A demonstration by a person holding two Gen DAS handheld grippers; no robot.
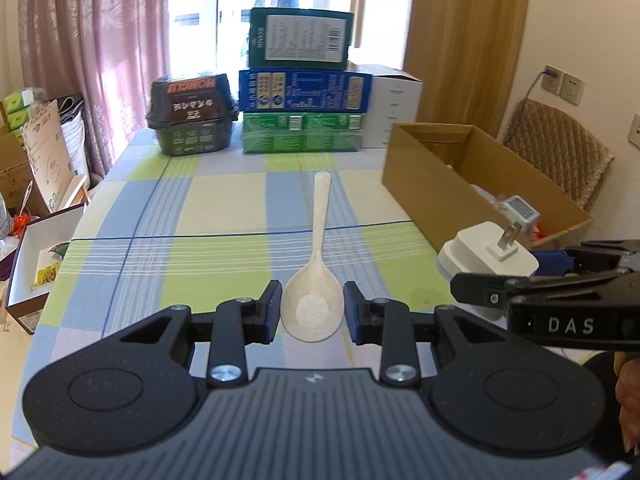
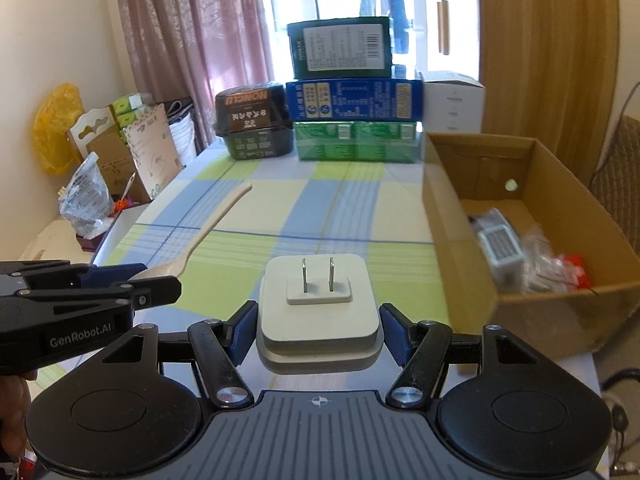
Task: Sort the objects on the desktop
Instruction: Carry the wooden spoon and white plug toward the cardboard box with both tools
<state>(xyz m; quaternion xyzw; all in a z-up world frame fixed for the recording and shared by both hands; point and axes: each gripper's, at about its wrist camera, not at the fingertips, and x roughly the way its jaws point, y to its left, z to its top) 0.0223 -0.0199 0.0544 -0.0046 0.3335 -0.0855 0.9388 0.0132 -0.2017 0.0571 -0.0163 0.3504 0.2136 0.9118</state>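
My left gripper (image 1: 312, 304) is shut on the bowl of a speckled cream spoon (image 1: 320, 240), whose handle points away over the checked tablecloth (image 1: 200, 216). My right gripper (image 2: 318, 324) is shut on a white two-prong plug adapter (image 2: 318, 300), prongs facing the camera. Both are held above the table, side by side. In the left wrist view the adapter (image 1: 480, 252) and the right gripper (image 1: 512, 270) show at the right edge. In the right wrist view the left gripper (image 2: 156, 276) and the spoon (image 2: 216, 220) show at the left.
An open cardboard box (image 2: 456, 240) stands on the table's right side with several small items inside. Stacked green and blue cartons (image 2: 352, 108) and a dark food container (image 2: 252, 128) line the far edge. Boxes and bags crowd the floor to the left (image 1: 36, 184).
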